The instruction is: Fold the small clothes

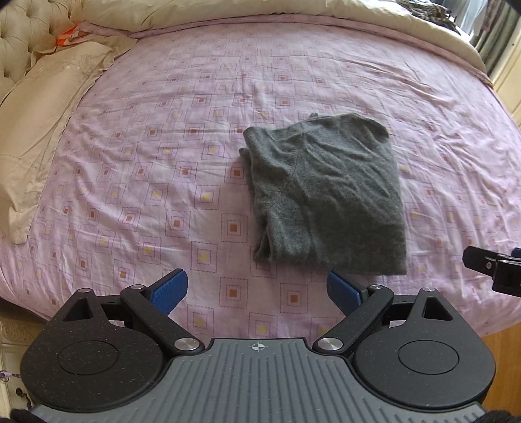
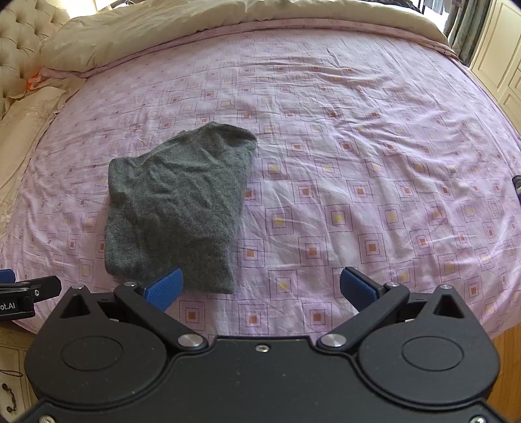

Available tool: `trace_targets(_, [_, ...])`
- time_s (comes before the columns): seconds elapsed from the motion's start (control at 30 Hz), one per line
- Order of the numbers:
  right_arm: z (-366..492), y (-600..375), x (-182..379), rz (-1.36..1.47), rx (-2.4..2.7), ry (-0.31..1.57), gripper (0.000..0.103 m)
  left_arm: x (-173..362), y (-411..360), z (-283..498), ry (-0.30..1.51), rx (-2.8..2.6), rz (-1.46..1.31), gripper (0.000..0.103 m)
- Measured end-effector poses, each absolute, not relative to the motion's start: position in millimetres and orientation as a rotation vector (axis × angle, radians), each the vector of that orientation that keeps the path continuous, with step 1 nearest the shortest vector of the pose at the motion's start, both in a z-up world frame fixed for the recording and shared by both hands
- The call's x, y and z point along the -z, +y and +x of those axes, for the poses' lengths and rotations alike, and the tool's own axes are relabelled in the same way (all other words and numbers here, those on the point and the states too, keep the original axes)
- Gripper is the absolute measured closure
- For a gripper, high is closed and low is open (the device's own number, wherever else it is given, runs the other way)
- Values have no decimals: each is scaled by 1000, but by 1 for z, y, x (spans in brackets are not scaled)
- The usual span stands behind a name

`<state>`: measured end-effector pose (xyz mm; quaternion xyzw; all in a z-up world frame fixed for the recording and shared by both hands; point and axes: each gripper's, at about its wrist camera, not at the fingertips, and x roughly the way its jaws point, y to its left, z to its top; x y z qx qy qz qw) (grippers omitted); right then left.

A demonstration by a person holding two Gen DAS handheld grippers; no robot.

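Observation:
A dark grey knitted garment (image 1: 325, 195) lies folded into a rough rectangle on the pink patterned bedsheet (image 1: 162, 162). My left gripper (image 1: 259, 289) is open above the bed's near edge, just short of the garment's near hem, with nothing between its blue pads. In the right wrist view the same garment (image 2: 176, 208) lies ahead to the left. My right gripper (image 2: 260, 286) is open and empty, its left blue pad (image 2: 164, 288) showing in front of the garment's near edge. The right gripper's tip (image 1: 495, 270) shows at the left view's right edge.
A beige pillow (image 1: 39, 136) lies at the bed's left, against a tufted headboard (image 2: 22, 35). A cream duvet (image 2: 228, 19) is bunched along the far side. White cabinets (image 2: 498, 58) and wooden floor (image 2: 508, 367) are on the right.

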<state>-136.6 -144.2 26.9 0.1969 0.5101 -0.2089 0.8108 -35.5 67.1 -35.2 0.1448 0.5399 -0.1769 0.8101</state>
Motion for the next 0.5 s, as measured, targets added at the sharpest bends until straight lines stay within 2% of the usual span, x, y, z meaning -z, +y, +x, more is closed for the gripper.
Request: trace_targets(0.5, [-134, -147, -20, 430, 497, 1147, 1, 41, 66, -36, 1172, 367, 327, 10])
